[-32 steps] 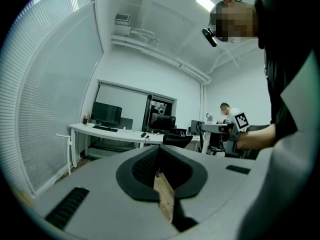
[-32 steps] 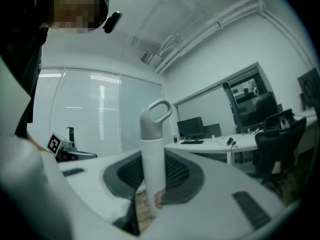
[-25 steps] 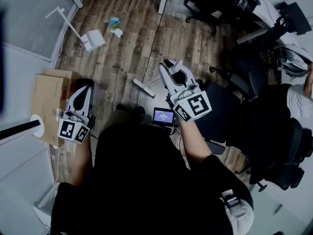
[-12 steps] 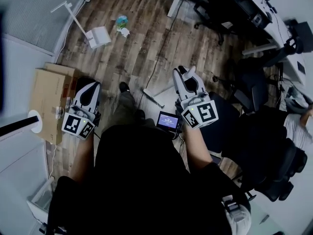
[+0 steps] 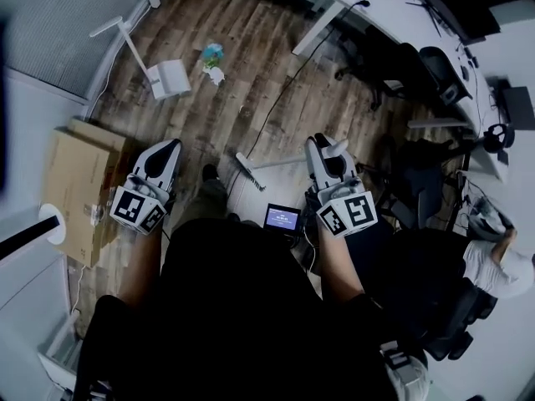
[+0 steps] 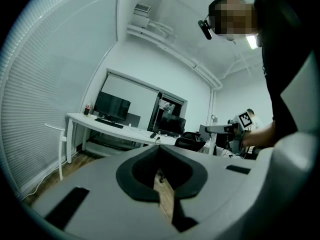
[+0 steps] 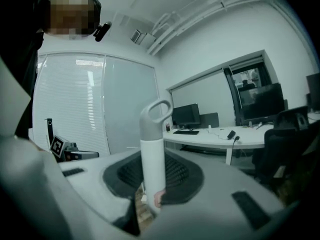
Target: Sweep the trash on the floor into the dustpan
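Both grippers have come forward with the person over the last second. The desk (image 5: 320, 25) has swung further into the top of the head view, while the dustpan (image 5: 170, 78) and the trash (image 5: 213, 61) sit about where they did.

Wood-plank floor (image 5: 251, 90) fills the scene, with office chairs (image 5: 435, 65) crowded on the right and a cardboard box (image 5: 71, 182) against the left wall. The white dustpan rests ahead and to the left, near the blinds, its long handle reaching away to the upper left. The left gripper view suggests it stands upright.

The broom (image 5: 249, 168) is carried in the right gripper (image 5: 324, 145), whose jaws are clamped on the white handle just below its hanging loop. From there the stick slants down and left to the brush head by the person's feet. The left gripper (image 5: 170, 146) carries nothing, its jaws closed to a thin slit.

Smallest of all is the trash, a teal scrap and a crumpled white one, lying on bare planks just right of the dustpan, near it but apart. It lies ahead of both grippers and between their lines, closer to the empty left one. That hand is also the nearer to the dustpan handle.

The brush head is well short of the trash. By this reading, the broom has to get past the scraps on their right side and draw them leftward toward the pan.
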The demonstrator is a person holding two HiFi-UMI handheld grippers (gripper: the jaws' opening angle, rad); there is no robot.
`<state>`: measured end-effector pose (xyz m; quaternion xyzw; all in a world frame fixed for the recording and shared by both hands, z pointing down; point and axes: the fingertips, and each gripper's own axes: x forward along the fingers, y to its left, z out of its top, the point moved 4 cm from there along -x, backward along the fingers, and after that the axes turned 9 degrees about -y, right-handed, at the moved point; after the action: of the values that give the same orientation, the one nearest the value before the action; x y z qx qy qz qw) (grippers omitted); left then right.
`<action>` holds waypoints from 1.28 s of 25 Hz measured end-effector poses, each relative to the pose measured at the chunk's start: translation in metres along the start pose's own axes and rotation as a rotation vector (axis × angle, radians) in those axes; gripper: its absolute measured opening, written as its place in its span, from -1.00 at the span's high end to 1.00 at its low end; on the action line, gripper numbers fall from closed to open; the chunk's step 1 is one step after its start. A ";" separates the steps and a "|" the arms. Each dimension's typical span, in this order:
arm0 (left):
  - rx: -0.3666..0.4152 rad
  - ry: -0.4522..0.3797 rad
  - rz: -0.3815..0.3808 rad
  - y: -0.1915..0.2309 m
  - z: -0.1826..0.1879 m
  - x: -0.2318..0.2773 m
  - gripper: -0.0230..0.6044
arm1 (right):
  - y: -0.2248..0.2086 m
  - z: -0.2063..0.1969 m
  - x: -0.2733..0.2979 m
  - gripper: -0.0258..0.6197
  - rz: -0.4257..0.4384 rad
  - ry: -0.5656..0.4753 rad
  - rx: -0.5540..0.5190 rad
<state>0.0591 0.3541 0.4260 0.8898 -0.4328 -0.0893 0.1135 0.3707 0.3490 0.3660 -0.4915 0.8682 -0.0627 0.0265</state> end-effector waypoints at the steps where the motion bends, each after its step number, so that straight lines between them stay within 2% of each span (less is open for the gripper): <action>1: -0.001 -0.005 -0.002 0.012 0.004 0.009 0.94 | -0.003 0.004 0.015 0.71 0.002 0.003 -0.003; 6: 0.017 -0.020 -0.008 0.066 0.025 0.041 0.94 | -0.013 0.016 0.084 0.71 -0.002 -0.008 -0.016; 15: 0.065 -0.011 0.030 0.141 0.051 0.067 0.94 | -0.053 0.040 0.186 0.71 -0.051 -0.086 -0.007; 22: 0.092 0.011 0.057 0.194 0.060 0.100 0.94 | -0.080 0.034 0.271 0.71 -0.030 -0.100 0.020; 25: 0.094 0.025 0.079 0.226 0.063 0.119 0.94 | -0.090 0.026 0.310 0.71 -0.008 -0.073 0.023; 29: 0.088 0.047 0.147 0.275 0.070 0.145 0.94 | -0.111 0.018 0.358 0.71 0.031 -0.028 0.042; 32: 0.105 0.070 0.181 0.310 0.079 0.165 0.93 | -0.126 0.020 0.395 0.71 0.104 -0.002 0.039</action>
<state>-0.0931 0.0286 0.4272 0.8545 -0.5112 -0.0247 0.0891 0.2759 -0.0552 0.3690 -0.4452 0.8911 -0.0777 0.0404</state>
